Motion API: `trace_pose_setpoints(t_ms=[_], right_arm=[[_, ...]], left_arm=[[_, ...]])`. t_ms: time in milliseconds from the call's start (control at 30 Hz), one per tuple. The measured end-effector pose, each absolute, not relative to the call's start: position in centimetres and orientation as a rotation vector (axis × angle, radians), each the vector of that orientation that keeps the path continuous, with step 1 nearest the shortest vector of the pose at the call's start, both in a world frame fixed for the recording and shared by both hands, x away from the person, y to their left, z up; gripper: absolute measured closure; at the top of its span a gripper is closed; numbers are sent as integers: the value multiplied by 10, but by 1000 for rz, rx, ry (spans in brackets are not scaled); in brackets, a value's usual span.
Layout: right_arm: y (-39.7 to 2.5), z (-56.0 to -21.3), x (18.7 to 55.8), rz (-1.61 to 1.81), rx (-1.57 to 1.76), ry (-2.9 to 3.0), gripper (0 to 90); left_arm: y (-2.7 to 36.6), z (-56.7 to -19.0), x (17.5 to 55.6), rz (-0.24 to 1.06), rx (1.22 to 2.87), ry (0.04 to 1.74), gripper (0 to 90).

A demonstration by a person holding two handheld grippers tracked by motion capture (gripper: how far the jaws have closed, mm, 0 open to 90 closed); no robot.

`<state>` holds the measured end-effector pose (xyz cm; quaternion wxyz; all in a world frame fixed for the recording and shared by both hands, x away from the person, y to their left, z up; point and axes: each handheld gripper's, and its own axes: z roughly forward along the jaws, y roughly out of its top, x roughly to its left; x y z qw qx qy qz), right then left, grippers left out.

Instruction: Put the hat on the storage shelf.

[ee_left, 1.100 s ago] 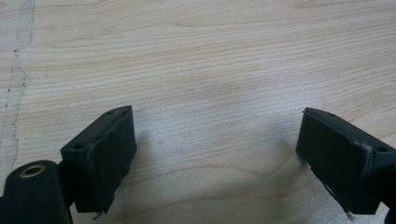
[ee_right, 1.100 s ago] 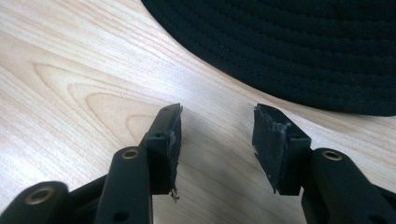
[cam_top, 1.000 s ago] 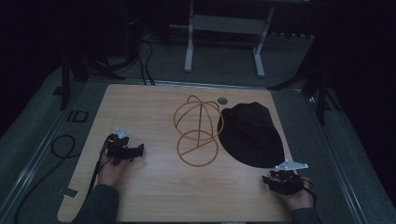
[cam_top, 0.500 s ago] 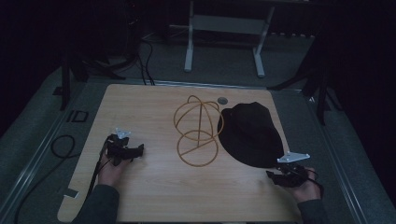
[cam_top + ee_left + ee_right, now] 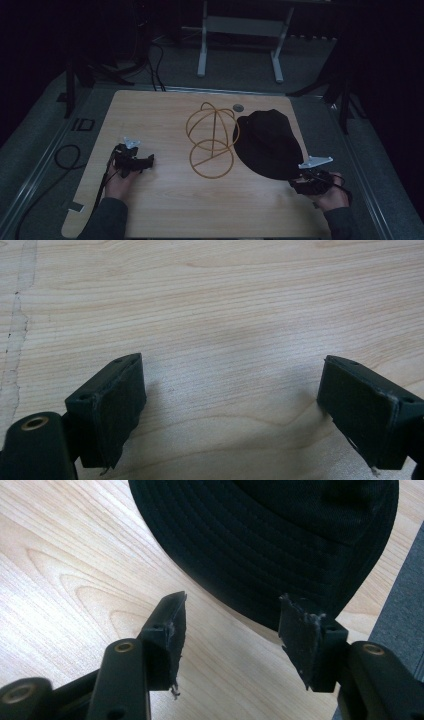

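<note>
Nothing is grasped yet: right gripper (image 5: 232,610), fingers released, nears the black fabric bucket hat (image 5: 280,535) lying beside the wire hat stand (image 5: 211,141); left gripper (image 5: 232,405) rests released on the worktop (image 5: 225,300).

Light wood-grain table (image 5: 165,210) carrying 2 items side by side near the far edge: a wire hat stand (image 5: 211,140) of gold hoops at center and a black brimmed hat (image 5: 270,142) lying flat, touching the stand's right side.
</note>
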<state>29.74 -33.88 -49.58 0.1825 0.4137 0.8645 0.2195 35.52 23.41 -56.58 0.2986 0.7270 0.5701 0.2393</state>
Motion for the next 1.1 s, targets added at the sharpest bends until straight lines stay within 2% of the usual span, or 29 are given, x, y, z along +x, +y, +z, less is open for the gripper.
trace_pose_setpoints(t_ms=[667,1100], right_arm=[[-334,-462,323,537,1137,2469,353],[-332,-448,343,501,1136,2456,348]], left_arm=[[234,-566,355,635,1929,1513,124],[234,-566,355,636,1928,1512,125]])
